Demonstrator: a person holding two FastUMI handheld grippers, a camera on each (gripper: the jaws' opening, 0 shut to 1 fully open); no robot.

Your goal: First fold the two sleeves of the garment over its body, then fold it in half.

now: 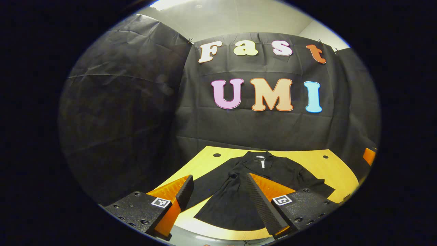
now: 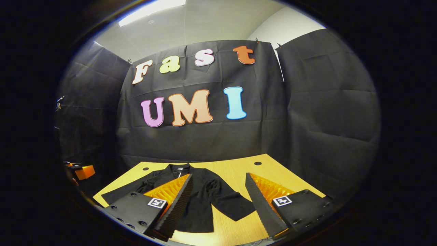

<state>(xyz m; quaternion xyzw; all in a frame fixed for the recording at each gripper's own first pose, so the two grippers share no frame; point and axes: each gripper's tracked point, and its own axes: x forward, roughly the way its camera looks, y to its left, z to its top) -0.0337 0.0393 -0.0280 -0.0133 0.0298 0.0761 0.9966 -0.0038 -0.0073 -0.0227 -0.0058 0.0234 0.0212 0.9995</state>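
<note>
Both my grippers, left (image 1: 218,179) and right (image 2: 218,177), gape wide, empty, above black jacket (image 2: 199,191) spread flat on yellow table (image 2: 235,171).

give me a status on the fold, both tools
Left tool open, above the table. Right tool open, holding nothing. Garment flat, both sleeves spread, no fold yet. Nothing in the way.
</note>
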